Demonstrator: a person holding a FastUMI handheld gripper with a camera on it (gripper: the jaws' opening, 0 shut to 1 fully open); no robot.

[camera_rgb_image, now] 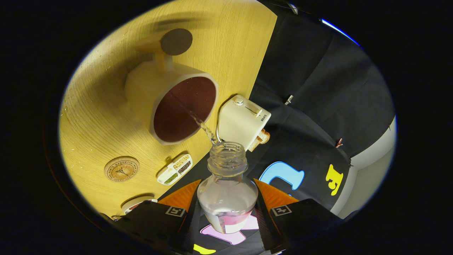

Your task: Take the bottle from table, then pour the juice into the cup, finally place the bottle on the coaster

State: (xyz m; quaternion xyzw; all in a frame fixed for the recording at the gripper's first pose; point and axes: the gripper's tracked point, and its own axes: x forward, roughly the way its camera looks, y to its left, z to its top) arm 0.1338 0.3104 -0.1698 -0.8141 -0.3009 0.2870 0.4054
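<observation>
My tongs (227,205) were clamped on the clear bottle (227,191), one finger pressing on each side, and the bottle was tipped with its open mouth pointing to 12 o'clock from my fingers. A thin stream of juice (203,126) ran from the mouth toward 11 o'clock into the big cup (184,108), which sat on the wooden table (95,124) and looked dark inside. The round cork coaster (121,169) lay at 9 o'clock from the bottle mouth, a little divided dish (175,169) sat between them, and a white toaster (243,121) stood at 1 o'clock, just beside the cup.
</observation>
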